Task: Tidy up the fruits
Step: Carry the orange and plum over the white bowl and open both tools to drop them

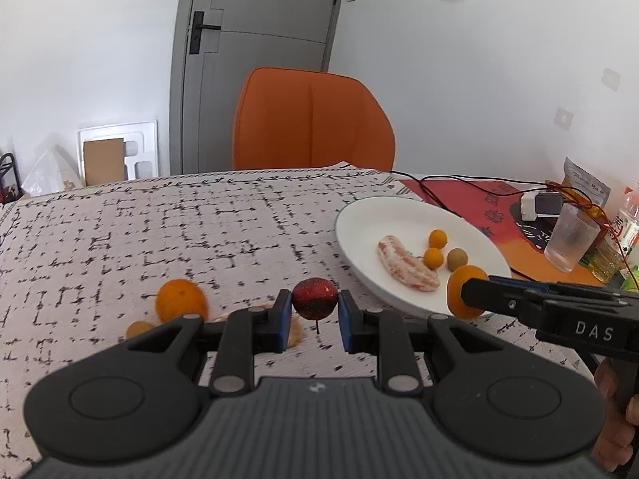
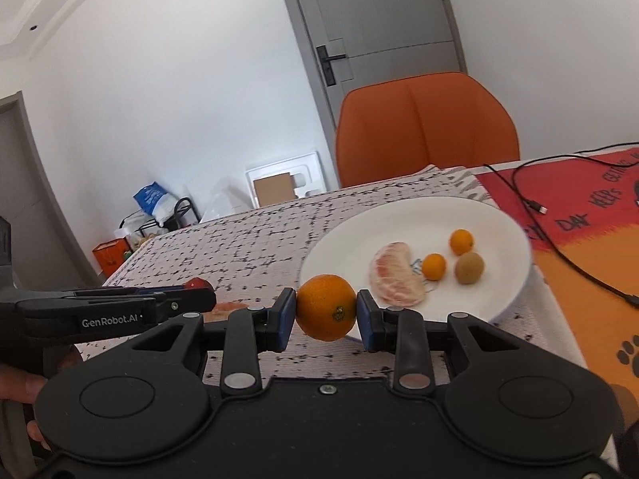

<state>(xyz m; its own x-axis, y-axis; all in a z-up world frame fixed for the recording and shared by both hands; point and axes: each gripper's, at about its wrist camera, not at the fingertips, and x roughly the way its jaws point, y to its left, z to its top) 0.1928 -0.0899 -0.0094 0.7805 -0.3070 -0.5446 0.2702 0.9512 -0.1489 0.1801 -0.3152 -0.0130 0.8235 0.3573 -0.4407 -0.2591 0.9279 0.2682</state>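
My left gripper (image 1: 314, 315) is shut on a small dark red fruit (image 1: 314, 297) with a stem, held above the patterned tablecloth. My right gripper (image 2: 326, 315) is shut on an orange (image 2: 326, 306) at the near rim of the white plate (image 2: 399, 215). In the left wrist view that orange (image 1: 459, 293) hangs over the plate's (image 1: 371, 215) front edge. The plate holds a peeled pomelo segment (image 2: 395, 273), two small kumquats (image 2: 461, 241) (image 2: 434, 266) and a brownish round fruit (image 2: 470, 267). Another orange (image 1: 180, 301) and a small orange fruit (image 1: 137, 329) lie on the cloth at the left.
An orange chair (image 1: 311, 119) stands behind the table. A red and orange mat (image 2: 579, 231) with black cables lies right of the plate. A glass (image 1: 571, 239), a white box and bottles crowd the right edge. A person's hand (image 2: 20, 387) shows at lower left.
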